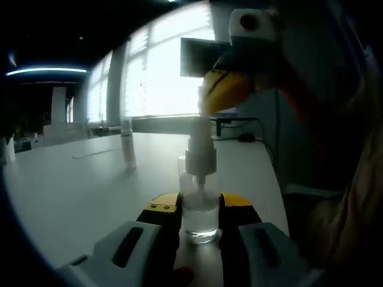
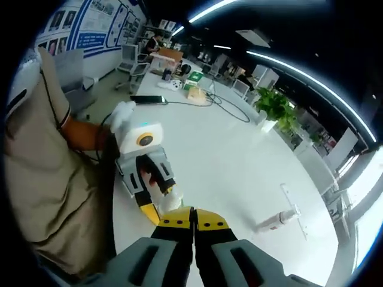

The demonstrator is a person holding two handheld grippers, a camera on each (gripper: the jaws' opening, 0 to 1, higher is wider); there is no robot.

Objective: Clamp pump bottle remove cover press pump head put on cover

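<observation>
With the left hand-held gripper (image 1: 199, 210) clamped on the small clear plastic pump bottle (image 1: 199, 197) standing on the white surface (image 1: 78, 185), the right hand-held gripper (image 2: 193, 219), jaws together above its pump head, should press straight down.

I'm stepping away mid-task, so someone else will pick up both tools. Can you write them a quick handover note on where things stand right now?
Left tool: shut on the pump bottle, holding its clear body upright on the white table.
Right tool: jaws together, tips on the pump head from above; in the left gripper view its yellow tip sits right over the nozzle.
Cover: off, standing apart on the table behind the bottle.
Done: bottle clamped, cover removed.
Left: the press, if not finished (I cannot tell how far down the head is), then put the cover back on.
</observation>
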